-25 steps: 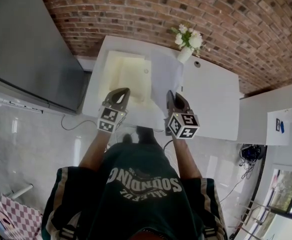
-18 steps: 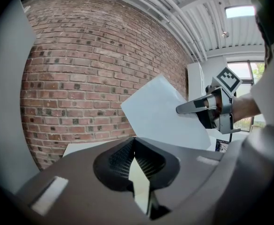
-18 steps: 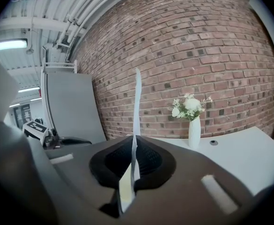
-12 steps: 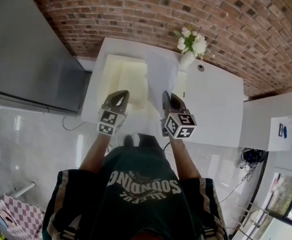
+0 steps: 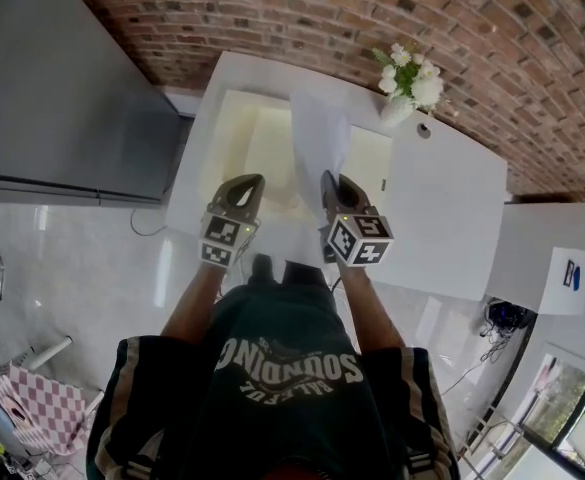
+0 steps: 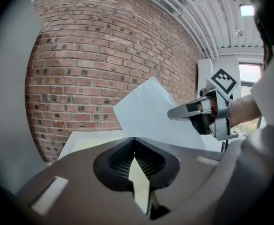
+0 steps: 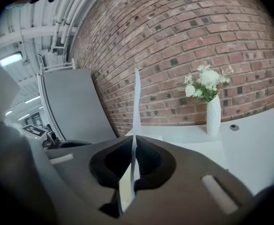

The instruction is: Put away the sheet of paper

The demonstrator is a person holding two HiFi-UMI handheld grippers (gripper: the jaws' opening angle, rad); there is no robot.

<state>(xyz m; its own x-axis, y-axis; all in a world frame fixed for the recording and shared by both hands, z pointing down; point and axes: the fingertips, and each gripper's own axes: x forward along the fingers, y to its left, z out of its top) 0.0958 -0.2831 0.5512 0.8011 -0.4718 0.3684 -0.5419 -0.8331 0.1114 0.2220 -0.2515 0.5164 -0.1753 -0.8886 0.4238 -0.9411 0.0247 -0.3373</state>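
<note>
Thin white sheet of paper (image 5: pixel 319 136) stands upright, its lower edge pinched between the jaws of the right gripper (image 5: pixel 329 182) and rising ahead of its tips. Left gripper (image 5: pixel 246 182) sits just beside it, jaws pressed together on nothing. The paper looks light, floppy and easily creased. Probably best gripped at an edge and moved slowly, or it flaps or slips.

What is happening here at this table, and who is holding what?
A person stands at a white table with a gripper in each hand. The right gripper is shut on a sheet of paper and holds it upright above the table. The left gripper is shut and empty beside it. A vase of flowers stands near the table's far edge.
</note>
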